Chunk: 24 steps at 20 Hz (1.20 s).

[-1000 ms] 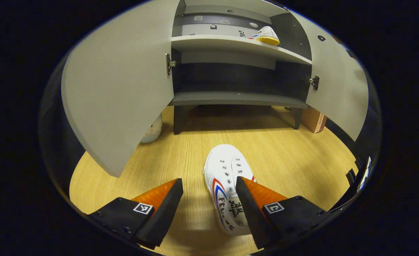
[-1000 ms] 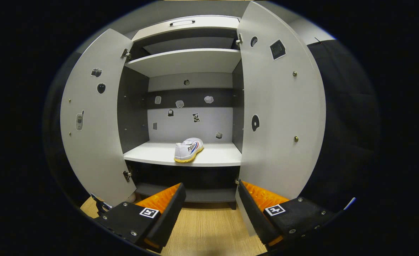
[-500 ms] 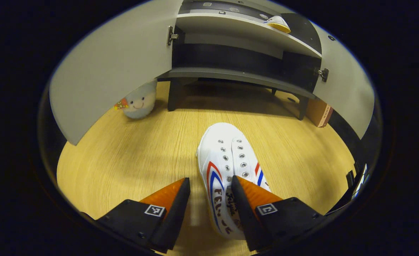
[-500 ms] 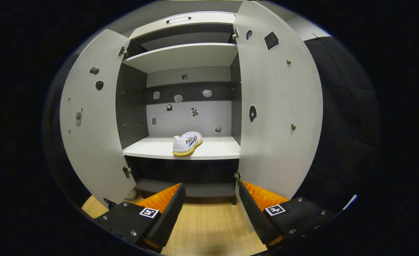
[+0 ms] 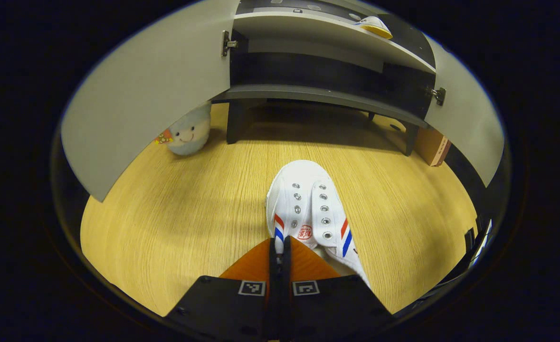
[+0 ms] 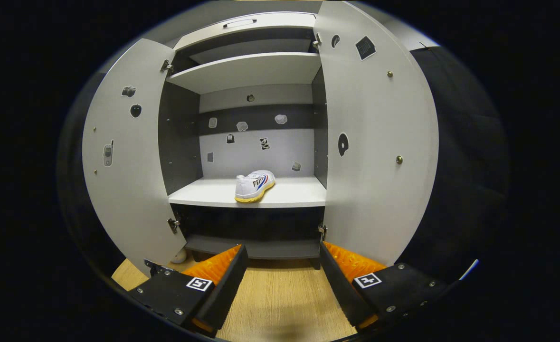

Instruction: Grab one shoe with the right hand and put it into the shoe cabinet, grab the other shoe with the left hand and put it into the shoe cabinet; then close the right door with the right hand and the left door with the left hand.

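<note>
Change: left gripper (image 5: pixel 280 244) was spread either side of the floor shoe's side wall a second ago; its fingers are now pinched together on that wall, near the heel opening. Right gripper view barely differs, only a small drift.
Left gripper: clamped on the floor shoe (image 5: pixel 310 213), one finger apparently inside the opening and one outside. How deep the bite goes is hidden by the fingers.
Why that grip: thin canvas edge is the easy part to pinch. Toe points at the cabinet (image 5: pixel 317 95), so my guess is it can go in nose first without a turn.
Floor shoe: sits flat on the wood floor (image 5: pixel 175 223) in front of the cabinet, not yet lifted as far as I can tell.
Right gripper: (image 6: pixel 280 280) fingers apart, holding nothing, hanging back in front of the cabinet and facing it.
Stored shoe: (image 6: pixel 254 185) lies on the middle shelf (image 6: pixel 289 194), right of centre, heel toward the front. Room beside it on the left.
Doors: left door (image 6: pixel 123 166) and right door (image 6: pixel 374 152) both swung wide open, so closing is not yet done.
Stage: second shoe gripped, lift and placing next, I'd say.
Nearby: plush toy (image 5: pixel 189 133) on the floor under the left door by a cabinet leg; cardboard box (image 5: pixel 432 148) by the right leg.
Obstructions: path from shoe to shelf looks open. Risks: a side-wall pinch lets the shoe hang and swing, and the toe could catch the shelf edge.
</note>
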{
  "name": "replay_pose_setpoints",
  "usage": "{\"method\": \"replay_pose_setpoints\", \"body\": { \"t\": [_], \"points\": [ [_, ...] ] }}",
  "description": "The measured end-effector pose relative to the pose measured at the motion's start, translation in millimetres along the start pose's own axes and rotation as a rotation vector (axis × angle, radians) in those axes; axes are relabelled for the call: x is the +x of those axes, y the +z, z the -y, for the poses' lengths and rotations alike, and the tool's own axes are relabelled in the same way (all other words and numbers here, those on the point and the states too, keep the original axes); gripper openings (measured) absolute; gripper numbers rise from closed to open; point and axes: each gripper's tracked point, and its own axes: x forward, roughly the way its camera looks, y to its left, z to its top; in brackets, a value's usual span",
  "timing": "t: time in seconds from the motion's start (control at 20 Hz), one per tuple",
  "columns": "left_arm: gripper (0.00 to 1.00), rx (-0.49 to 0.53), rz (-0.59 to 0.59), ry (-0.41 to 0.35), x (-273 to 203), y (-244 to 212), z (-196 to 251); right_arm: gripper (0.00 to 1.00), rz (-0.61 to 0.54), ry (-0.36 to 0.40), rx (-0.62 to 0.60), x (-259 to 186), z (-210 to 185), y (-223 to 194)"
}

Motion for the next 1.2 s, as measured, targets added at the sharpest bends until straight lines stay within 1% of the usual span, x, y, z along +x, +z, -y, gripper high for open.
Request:
{"method": "replay_pose_setpoints", "body": {
  "t": [0.15, 0.3, 0.4, 0.55, 0.65, 0.75, 0.85, 0.95, 1.05, 1.2],
  "points": [
    [0.07, -0.019, -0.025, -0.041, -1, 7, 0, 0.93, 0.017, 0.005, -0.008, -2, 0, 6],
    [0.07, -0.020, -0.013, -0.055, -13, 25, -10, 0.93, 0.027, 0.024, -0.001, -4, -4, 9],
    [0.07, -0.032, -0.013, -0.049, -26, 37, -15, 0.93, 0.034, 0.037, -0.005, -3, -7, 10],
    [0.07, -0.089, 0.000, -0.066, -54, 65, -22, 0.93, 0.046, 0.049, -0.021, -3, -7, 11],
    [0.07, -0.070, 0.043, -0.060, -73, 90, -26, 0.93, 0.050, 0.064, -0.006, -4, -7, 12],
    [0.06, -0.077, 0.089, -0.077, -91, 105, -32, 0.93, 0.063, 0.080, 0.007, -4, -7, 18],
    [0.07, -0.085, 0.117, -0.094, -93, 110, -39, 0.93, 0.092, 0.079, -0.009, -5, -3, 24],
    [0.06, -0.065, 0.159, -0.083, -98, 119, -43, 0.93, 0.111, 0.077, -0.027, -5, -2, 28],
    [0.06, -0.037, 0.204, -0.063, -98, 118, -42, 0.93, 0.120, 0.097, -0.022, -7, -6, 28],
    [0.06, -0.044, 0.238, -0.060, -95, 114, -39, 0.93, 0.120, 0.105, -0.029, -5, -2, 28]
  ]
}}
